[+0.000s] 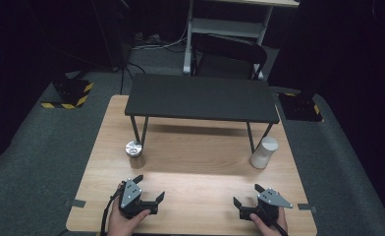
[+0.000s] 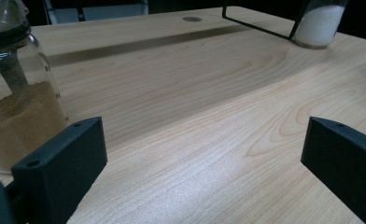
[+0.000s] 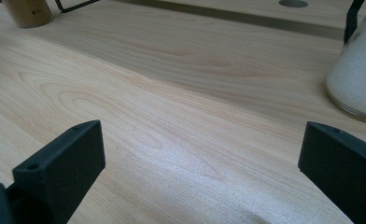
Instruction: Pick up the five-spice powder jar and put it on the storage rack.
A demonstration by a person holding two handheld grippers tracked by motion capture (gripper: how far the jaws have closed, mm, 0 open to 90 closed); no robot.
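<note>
**Both grippers idle at near edge, jaws apart**

Light wooden table [image 1: 190, 172] carries a low black shelf on thin metal legs [image 1: 200, 98] across its far half. Clear glass jar of brown powder with a silver lid [image 1: 134, 150] stands beside the shelf's left front leg. Glass jar of white granules [image 1: 264, 152] stands by the right front leg. The two jars are well apart.

Left gripper [image 1: 149, 189] held in the person's left hand [image 1: 124, 221] at the near left edge; jaws spread wide, nothing between them. Right gripper [image 1: 247, 195] in the right hand [image 1: 269, 223] at the near right edge; jaws likewise wide, empty. Neither gripper touches a jar.
</note>
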